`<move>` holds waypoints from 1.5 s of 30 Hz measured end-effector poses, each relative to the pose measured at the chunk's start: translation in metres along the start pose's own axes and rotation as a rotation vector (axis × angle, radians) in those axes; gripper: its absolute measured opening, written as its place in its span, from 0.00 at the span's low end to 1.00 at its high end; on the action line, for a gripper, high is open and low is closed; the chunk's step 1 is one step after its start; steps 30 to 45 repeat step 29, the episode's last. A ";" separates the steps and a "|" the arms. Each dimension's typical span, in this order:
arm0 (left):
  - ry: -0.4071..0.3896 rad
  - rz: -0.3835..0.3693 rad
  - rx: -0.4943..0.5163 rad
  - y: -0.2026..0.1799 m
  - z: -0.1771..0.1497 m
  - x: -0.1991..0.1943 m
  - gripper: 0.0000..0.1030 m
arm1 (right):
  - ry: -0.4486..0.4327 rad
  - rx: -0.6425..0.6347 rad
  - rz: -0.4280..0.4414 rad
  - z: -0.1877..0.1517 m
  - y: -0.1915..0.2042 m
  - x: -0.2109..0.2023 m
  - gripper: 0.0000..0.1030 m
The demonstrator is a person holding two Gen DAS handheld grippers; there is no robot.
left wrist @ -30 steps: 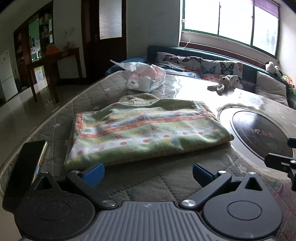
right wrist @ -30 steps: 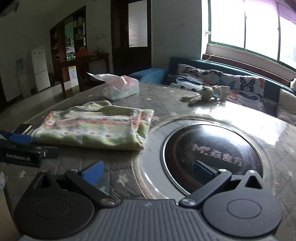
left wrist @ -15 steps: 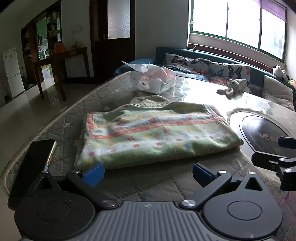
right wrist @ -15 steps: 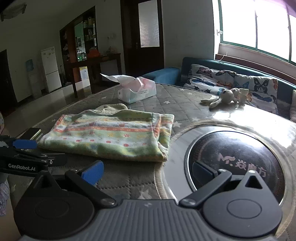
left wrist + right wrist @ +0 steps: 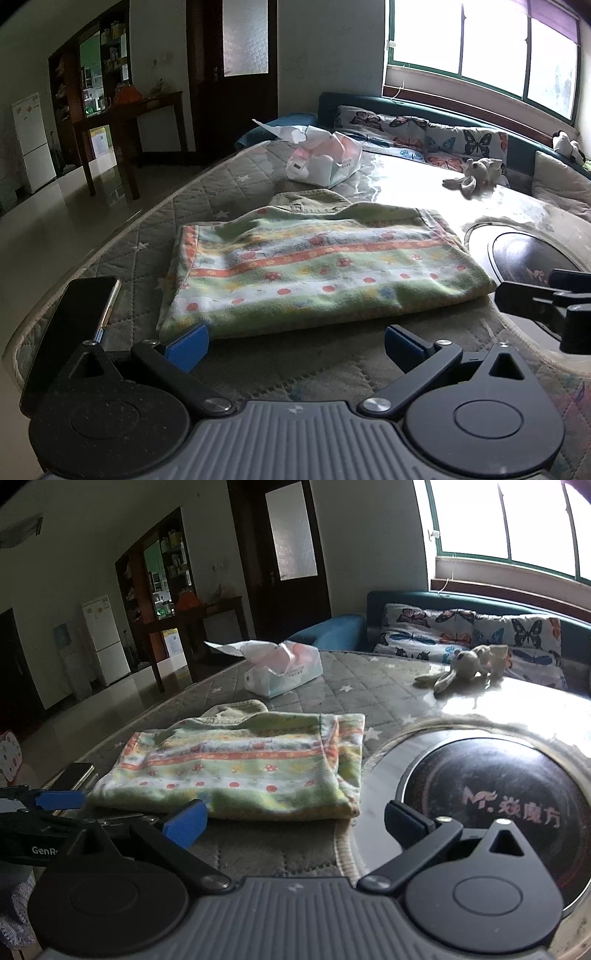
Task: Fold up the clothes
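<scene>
Ahead of both wide-open, empty grippers lay our folded garment (image 5: pixel 317 273), long axis crosswise; left gripper (image 5: pixel 293 343) faced its near edge, right gripper (image 5: pixel 295 821) its right end.

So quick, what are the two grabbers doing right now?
Left gripper: open, holding nothing, just short of the folded garment.
Right gripper: open, holding nothing.

the phone (image 5: pixel 70 325) is partly hidden behind the left gripper; the cooktop (image 5: pixel 532 258) runs off frame.
</scene>
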State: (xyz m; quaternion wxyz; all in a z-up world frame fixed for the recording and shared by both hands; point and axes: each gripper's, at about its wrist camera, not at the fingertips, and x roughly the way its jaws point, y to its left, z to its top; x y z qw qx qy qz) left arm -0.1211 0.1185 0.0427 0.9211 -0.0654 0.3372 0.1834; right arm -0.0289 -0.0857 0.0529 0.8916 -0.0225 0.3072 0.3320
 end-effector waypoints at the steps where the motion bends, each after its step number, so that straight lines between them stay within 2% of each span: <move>1: 0.002 0.001 0.000 0.000 0.000 0.001 1.00 | 0.004 0.003 0.001 -0.001 0.001 0.002 1.00; 21: 0.039 0.011 -0.007 0.001 -0.009 0.007 1.00 | 0.043 0.010 0.017 -0.009 0.011 0.017 1.00; 45: 0.035 0.019 -0.011 0.003 -0.008 0.008 1.00 | 0.044 0.007 0.013 -0.009 0.013 0.018 1.00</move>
